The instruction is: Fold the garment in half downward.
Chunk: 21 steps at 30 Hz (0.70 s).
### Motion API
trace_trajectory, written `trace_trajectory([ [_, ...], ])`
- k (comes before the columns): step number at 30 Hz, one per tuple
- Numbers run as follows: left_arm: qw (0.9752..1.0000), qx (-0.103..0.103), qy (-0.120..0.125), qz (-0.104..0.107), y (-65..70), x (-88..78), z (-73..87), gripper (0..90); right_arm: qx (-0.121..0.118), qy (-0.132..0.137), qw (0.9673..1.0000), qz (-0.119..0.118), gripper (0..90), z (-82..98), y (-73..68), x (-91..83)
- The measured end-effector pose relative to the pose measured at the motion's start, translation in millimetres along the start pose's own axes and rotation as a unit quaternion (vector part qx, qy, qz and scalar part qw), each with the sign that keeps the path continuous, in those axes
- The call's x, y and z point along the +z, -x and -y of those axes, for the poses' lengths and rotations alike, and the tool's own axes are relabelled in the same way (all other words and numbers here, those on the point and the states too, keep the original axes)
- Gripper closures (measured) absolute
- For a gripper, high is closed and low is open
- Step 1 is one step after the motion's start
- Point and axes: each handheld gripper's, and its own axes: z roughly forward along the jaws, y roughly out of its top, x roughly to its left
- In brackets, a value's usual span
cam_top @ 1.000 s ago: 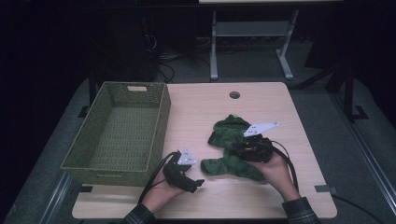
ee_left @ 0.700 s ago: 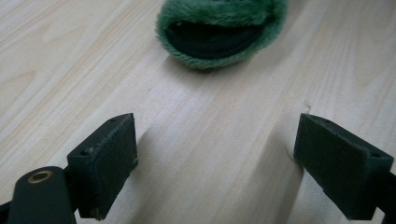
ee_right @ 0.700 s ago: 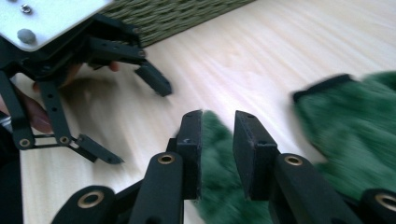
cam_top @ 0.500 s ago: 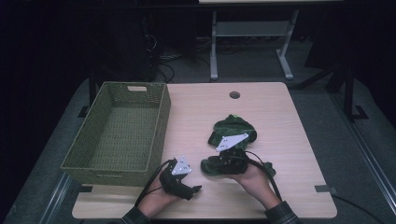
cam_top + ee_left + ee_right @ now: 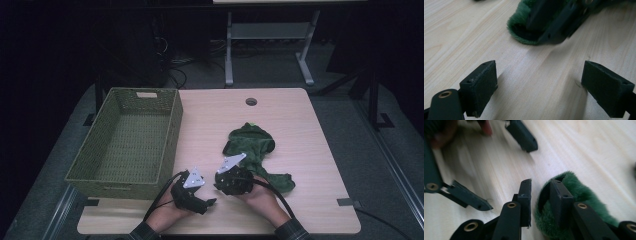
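Dark floor and a grey metal frame point(image 5: 267, 35) surround the pale wooden worktop point(image 5: 210, 125), which fills the middle of the room under the overhead light. On its left side stands a large green woven basket point(image 5: 172, 127), rectangular and open-topped, its long wall running just beside the bare centre of the board. A small round cable hole point(image 5: 251, 101) sits near the far edge.

Right of centre lies a green furry garment point(image 5: 252, 145), crumpled, with one limb stretching toward the near right.

At the near edge, a person's two hands come in close together. The right tool point(image 5: 541, 195) grips a fuzzy cuff of that garment: in the right gripper view one black jaw sits inside the cuff opening and the other outside it, with the fleece wall pinched between them at a narrow gap, low over the wood. The left tool point(image 5: 540, 85) is near the basket's front corner, its jaws spread wide with bare wood between them and nothing held; in the left gripper view, the clamped cuff lies just ahead of it.
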Motion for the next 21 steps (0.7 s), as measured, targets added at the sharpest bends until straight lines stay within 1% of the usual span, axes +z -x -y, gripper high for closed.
trace_trajectory([
  [1,1.0000,0.002,0.000,0.000,-0.3,0.0,0.0,12.5,-0.006,0.000,1.0000,0.007,73.3,1.1,-2.1,2.9],
  [2,1.0000,0.001,0.000,0.000,-0.1,0.0,0.0,12.5,-0.005,0.005,0.9999,0.015,75.3,1.6,-5.2,3.9],
  [3,1.0000,0.001,0.000,0.000,-0.1,0.1,0.0,12.5,-0.003,0.006,0.9998,0.016,77.8,1.4,-6.5,4.2],
  [4,1.0000,0.001,0.000,0.000,-0.1,0.0,0.0,12.5,-0.007,0.004,0.9997,0.021,81.6,1.6,-5.8,4.1],
  [5,1.0000,0.001,0.000,0.000,0.0,0.0,0.0,12.4,0.001,0.006,0.9998,0.020,83.7,1.8,-6.4,3.9],
  [7,1.0000,0.000,0.000,0.000,0.0,0.0,0.0,12.5,0.009,0.007,0.9998,0.016,86.5,2.6,-5.0,3.4],
  [9,1.0000,0.000,0.000,0.000,0.0,0.0,0.0,12.5,0.003,0.005,0.9998,0.016,87.3,2.7,-3.6,3.3],
  [11,1.0000,0.001,0.000,-0.001,-0.2,0.0,0.0,12.5,0.007,0.006,0.9999,0.015,87.5,2.7,-3.9,3.2],
  [12,1.0000,0.001,0.000,-0.001,-0.2,0.0,-0.1,12.5,0.003,0.005,0.9999,0.014,87.7,2.6,-3.5,2.9],
  [13,1.0000,0.001,0.000,0.000,-0.2,0.0,0.0,12.5,0.002,0.005,0.9999,0.011,87.7,2.3,-3.6,2.0],
  [14,1.0000,-0.003,0.001,0.001,0.4,0.1,0.1,12.5,0.001,0.006,0.9999,0.008,87.8,2.1,-3.6,0.6],
  [17,1.0000,-0.004,0.002,0.001,0.3,0.2,0.1,12.5,0.012,0.018,0.9997,-0.008,87.9,0.6,-5.0,-6.8],
  [18,1.0000,-0.002,0.000,0.001,0.1,0.1,0.1,12.5,0.010,0.023,0.9996,-0.010,87.9,0.2,-5.0,-9.2],
  [19,1.0000,-0.002,0.000,0.001,0.1,0.1,0.2,12.5,0.016,0.029,0.9993,-0.016,87.9,-0.4,-6.1,-11.8],
  [21,1.0000,-0.002,0.000,0.001,0.1,0.1,0.1,12.5,0.014,0.033,0.9991,-0.023,87.9,-0.4,-5.6,-15.6],
])
